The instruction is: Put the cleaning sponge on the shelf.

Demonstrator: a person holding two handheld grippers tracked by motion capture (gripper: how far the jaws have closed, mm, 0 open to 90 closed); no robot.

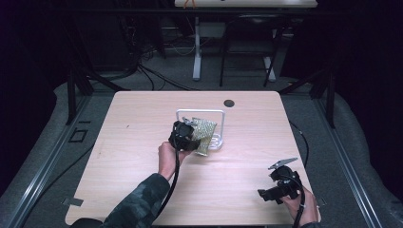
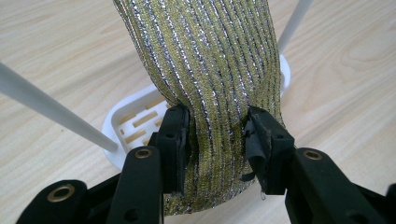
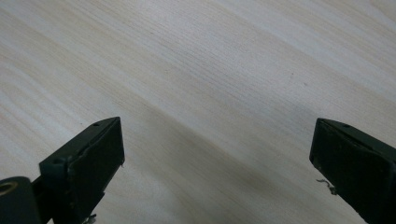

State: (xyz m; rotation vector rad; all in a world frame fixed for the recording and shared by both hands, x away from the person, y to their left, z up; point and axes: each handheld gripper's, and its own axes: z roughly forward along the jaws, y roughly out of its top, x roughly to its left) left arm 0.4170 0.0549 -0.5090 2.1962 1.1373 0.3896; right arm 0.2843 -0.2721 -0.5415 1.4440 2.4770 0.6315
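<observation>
Gripping a gold-and-silver striped cloth (image 2: 205,70), the left gripper (image 2: 217,140) has its two black jaws pinched in on the fabric's lower part, so the weave bunches between the pads. In the high view the left gripper (image 1: 184,137) sits near mid-table, with the cloth (image 1: 204,134) just to its right, over or against a white wire rack (image 1: 215,114) with a slotted base. The cloth appears to be headed for a drape on that rack.

Judgement on the step: keep the pinch firm and steer the free upper part of the cloth toward the rack's rail before easing off; a shiny knit of this sort looks slippery and may slide off a thin rail if released with most of its weight on one side. The slotted white base (image 2: 135,123) lies right behind the jaws, so keep the tips from catching on it.

Further right, the right gripper (image 1: 279,184) rests low near the table's (image 1: 142,118) front right corner, well apart from the cloth. Its jaws stand wide apart with bare wood between them (image 3: 210,154); nothing is held.

Hard to make out:
- whether the cloth already touches the top rail, since the left gripper blocks it from above;
- the cloth's upper end, cut off in the left gripper view;
- the rack's exact shape.
</observation>
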